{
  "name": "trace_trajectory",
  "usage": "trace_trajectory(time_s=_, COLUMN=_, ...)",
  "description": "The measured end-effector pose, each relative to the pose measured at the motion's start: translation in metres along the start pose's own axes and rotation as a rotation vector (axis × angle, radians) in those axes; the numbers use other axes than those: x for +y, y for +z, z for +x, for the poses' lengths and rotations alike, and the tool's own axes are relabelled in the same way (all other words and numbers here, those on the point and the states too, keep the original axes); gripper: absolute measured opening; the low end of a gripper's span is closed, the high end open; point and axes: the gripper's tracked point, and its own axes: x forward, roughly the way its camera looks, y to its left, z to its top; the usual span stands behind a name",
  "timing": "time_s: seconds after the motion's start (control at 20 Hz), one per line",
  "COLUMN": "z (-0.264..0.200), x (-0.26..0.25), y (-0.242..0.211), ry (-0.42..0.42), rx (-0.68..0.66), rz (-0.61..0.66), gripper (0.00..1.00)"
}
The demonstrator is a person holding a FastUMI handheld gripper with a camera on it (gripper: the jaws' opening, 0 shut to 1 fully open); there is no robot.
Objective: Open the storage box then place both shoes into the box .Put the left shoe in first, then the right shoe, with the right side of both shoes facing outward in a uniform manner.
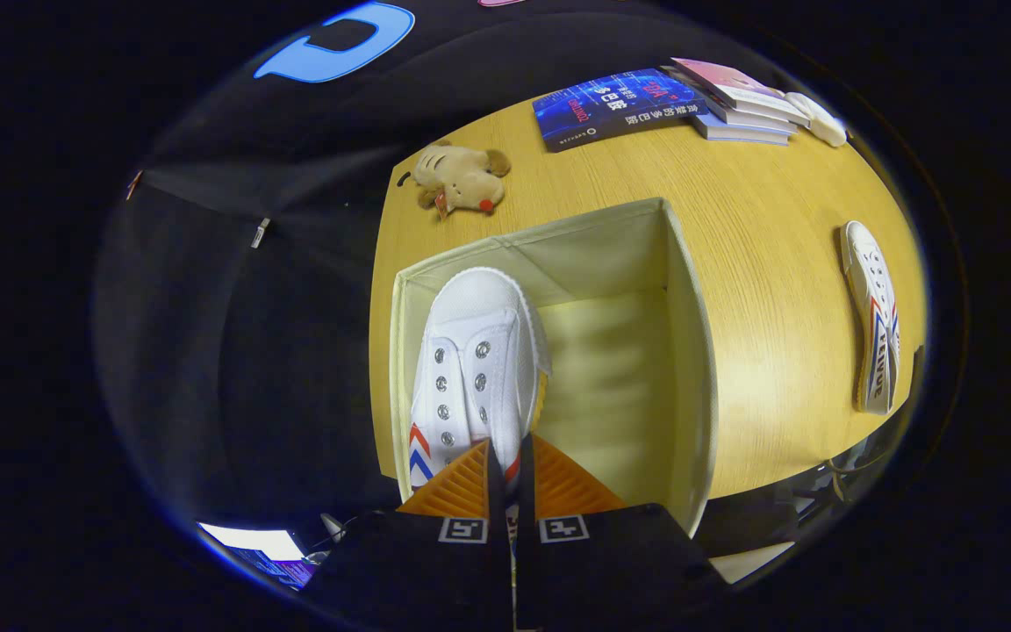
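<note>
My gripper (pixel 505 465) is shut on a white canvas shoe (pixel 475 369) with red and blue chevrons, pinching its heel collar between both fingers. The shoe hangs toe-forward over the left part of the open cream fabric storage box (pixel 690 351), just ahead of the fingers. The box stands on the wooden table (pixel 769 290) with its top open and its bare floor showing to the right of the shoe. A second matching white shoe (pixel 874 320) lies on its side on the table, well to the right of the box.
A small plush toy (pixel 462 175) lies on the table beyond the box's far left corner. A blue book (pixel 615 107) and a stack of books (pixel 742 105) with a white object (pixel 817 118) beside it sit at the table's far side.
</note>
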Motion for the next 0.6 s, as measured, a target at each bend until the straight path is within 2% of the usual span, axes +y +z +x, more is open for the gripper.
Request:
trace_trajectory(time_s=0.1, z=0.008, x=0.001, y=-0.001, ry=0.006, rx=-0.006, rz=0.007, gripper=0.07)
trace_trajectory(time_s=0.15, z=0.010, x=0.008, y=-0.006, ry=0.045, rx=0.010, rz=0.019, gripper=0.11)
trace_trajectory(time_s=0.2, z=0.008, x=0.016, y=-0.005, ry=0.084, rx=0.012, rz=0.033, gripper=0.20)
trace_trajectory(time_s=0.25, z=0.005, x=0.017, y=0.001, ry=0.101, rx=-0.007, rz=0.031, gripper=0.35)
trace_trajectory(time_s=0.45, z=-0.015, x=0.019, y=0.026, ry=0.117, rx=-0.094, rz=-0.061, gripper=0.90)
trace_trajectory(time_s=0.6, z=-0.038, x=0.018, y=0.039, ry=0.139, rx=-0.145, rz=-0.108, gripper=0.90)
